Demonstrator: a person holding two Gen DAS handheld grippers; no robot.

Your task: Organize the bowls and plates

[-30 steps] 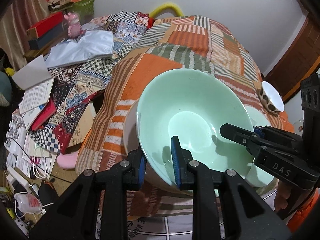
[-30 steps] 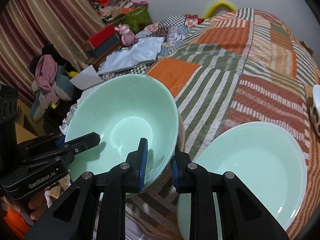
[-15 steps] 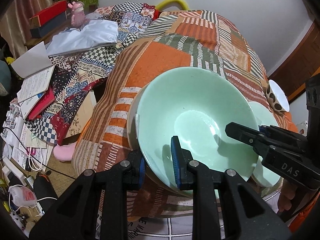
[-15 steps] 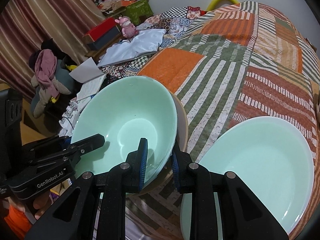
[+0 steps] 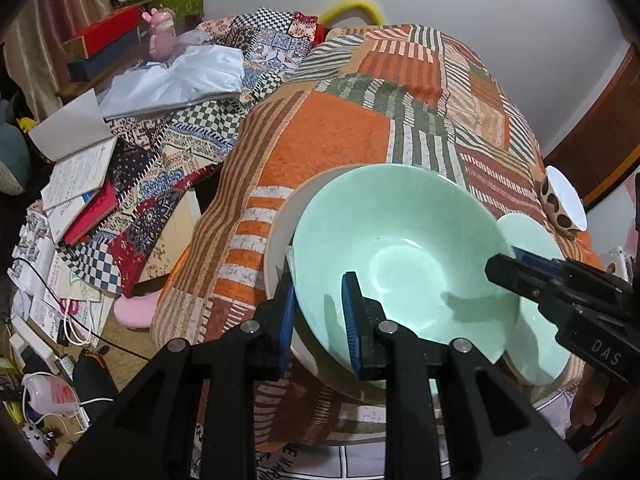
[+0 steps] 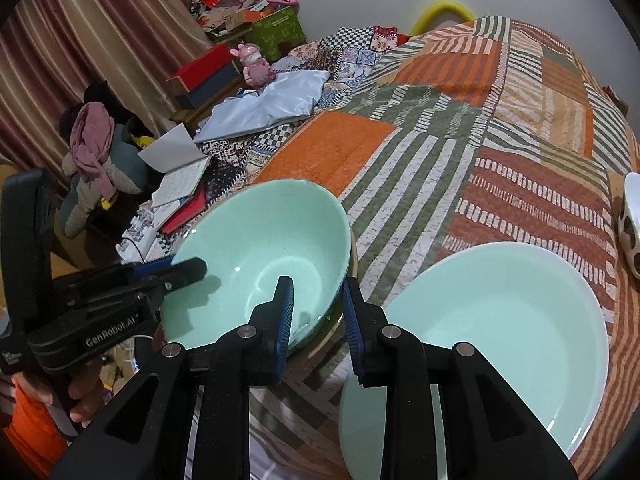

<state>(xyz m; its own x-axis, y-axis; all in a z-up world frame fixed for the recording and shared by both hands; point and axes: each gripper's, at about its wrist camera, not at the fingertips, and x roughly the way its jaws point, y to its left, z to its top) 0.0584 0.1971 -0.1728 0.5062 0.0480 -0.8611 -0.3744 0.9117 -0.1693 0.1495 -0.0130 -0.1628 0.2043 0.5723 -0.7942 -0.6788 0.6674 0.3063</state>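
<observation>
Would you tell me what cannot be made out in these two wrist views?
- The cream dish under the green bowl: both views show only its rim; the bowl covers the rest.
- The spotted bowl: right wrist view, cut off by the frame edge.
- The pale green dish: right wrist view, near side behind the gripper.
- The right gripper: its own fingers hide whether it presses the bowl's rim.
</observation>
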